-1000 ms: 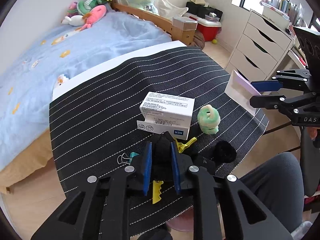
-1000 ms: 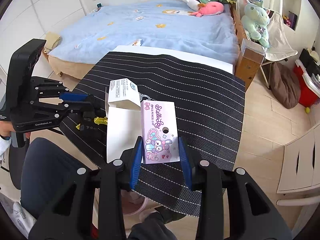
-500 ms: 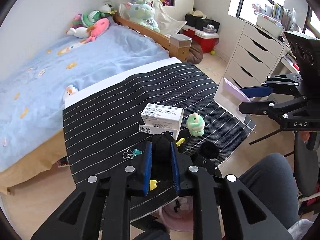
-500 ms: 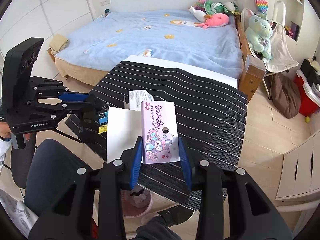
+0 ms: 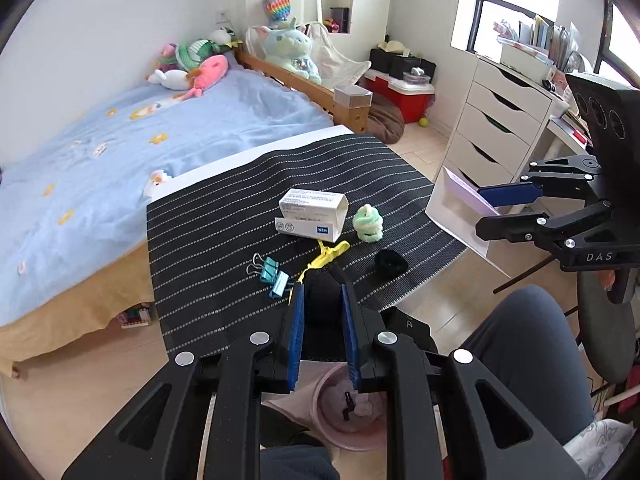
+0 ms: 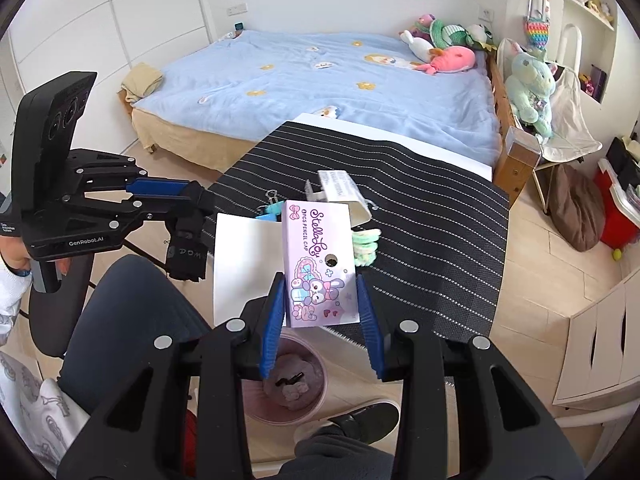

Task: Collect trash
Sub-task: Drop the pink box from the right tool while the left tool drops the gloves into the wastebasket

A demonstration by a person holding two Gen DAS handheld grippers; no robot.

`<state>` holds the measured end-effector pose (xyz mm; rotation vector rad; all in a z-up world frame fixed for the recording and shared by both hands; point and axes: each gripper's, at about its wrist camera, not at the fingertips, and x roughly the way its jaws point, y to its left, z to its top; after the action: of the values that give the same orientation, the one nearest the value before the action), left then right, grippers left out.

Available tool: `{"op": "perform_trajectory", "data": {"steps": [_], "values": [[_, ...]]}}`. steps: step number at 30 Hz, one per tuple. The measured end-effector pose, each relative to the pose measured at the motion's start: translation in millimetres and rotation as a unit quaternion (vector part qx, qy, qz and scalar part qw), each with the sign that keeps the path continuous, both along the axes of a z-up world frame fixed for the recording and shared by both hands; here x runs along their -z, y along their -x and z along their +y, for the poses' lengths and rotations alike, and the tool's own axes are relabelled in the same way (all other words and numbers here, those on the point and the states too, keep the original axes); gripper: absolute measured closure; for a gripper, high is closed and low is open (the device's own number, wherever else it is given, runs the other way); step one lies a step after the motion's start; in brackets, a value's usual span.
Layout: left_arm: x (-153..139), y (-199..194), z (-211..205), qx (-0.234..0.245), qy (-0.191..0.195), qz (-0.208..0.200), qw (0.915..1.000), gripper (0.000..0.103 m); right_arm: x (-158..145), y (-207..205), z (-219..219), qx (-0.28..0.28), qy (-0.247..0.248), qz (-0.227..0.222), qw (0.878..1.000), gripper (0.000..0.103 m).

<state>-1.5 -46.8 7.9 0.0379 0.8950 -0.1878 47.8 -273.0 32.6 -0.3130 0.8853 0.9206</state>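
Note:
My left gripper [image 5: 322, 286] is shut on a limp black piece with white letters [image 6: 186, 252], which hangs from its pads off the near edge of the striped table mat [image 5: 240, 208]. My right gripper [image 6: 320, 280] is shut on a purple pencil-cap box [image 6: 316, 264] whose white flap [image 6: 244, 264] stands open to the left. Both are held above a pink bin [image 6: 292, 384], seen also under the left gripper as the pink bin [image 5: 348, 408], with small scraps inside. The right gripper [image 5: 508, 208] shows at the right of the left wrist view.
On the mat lie a white medicine box [image 5: 312, 216], a green-yellow scrunchie [image 5: 368, 224], a black scrunchie [image 5: 390, 262], a yellow clip [image 5: 324, 256] and teal binder clips [image 5: 274, 276]. A person's knee [image 5: 528, 344], a bed [image 5: 120, 152] and a white drawer unit [image 5: 496, 136] surround the table.
Both grippers have drawn back from the table and risen, each keeping its hold. The mat's items look smaller and farther, and the pink bin has come into view below.

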Motion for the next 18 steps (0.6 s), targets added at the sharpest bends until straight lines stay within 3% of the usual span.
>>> {"op": "perform_trajectory", "data": {"steps": [18], "values": [[8,63,7,-0.027,0.013,-0.006,0.9995,0.085,36,64,4,-0.042,0.006,0.044,0.998,0.067]]}}
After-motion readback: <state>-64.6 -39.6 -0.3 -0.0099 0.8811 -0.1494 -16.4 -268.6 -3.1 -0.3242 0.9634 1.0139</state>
